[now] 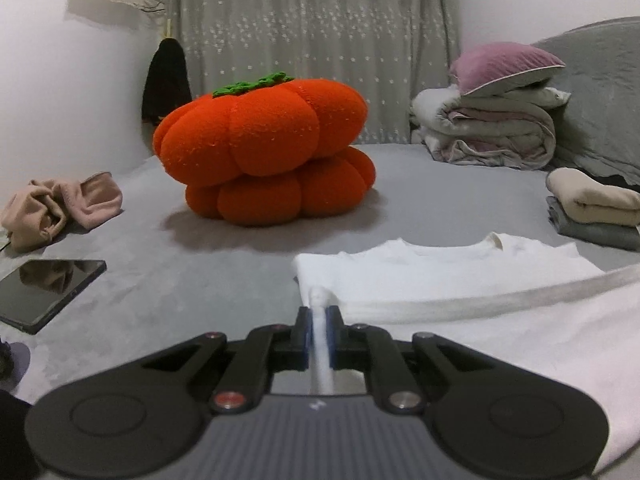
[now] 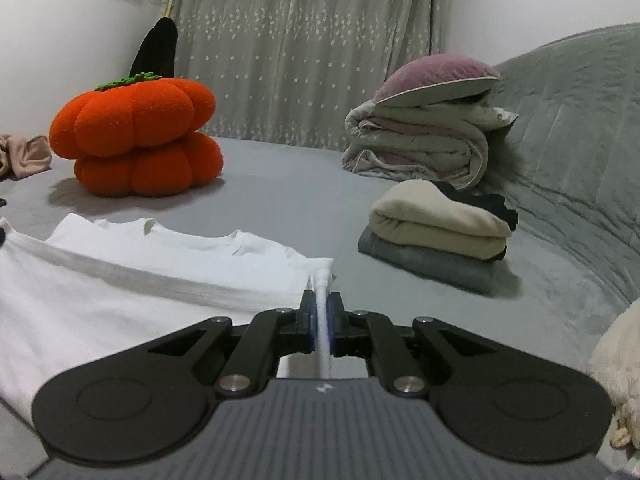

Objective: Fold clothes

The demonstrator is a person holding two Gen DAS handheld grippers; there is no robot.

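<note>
The left gripper (image 1: 319,312) has its fingers clamped on a pinch of the white T-shirt (image 1: 440,280) at its left edge; the right gripper (image 2: 321,306) pinches the right edge the same way. The shirt lies flat on the grey bed (image 2: 280,184) between them, collar toward the far side, with a fold line running across it.

By the look of it, 1 crosswise fold is under way, with more likely left. Past the right gripper, 2 folded garments (image 2: 436,232) are already stacked; a crumpled beige garment (image 1: 60,208) sits unfolded at left. No readable writing or brand shows.
</note>
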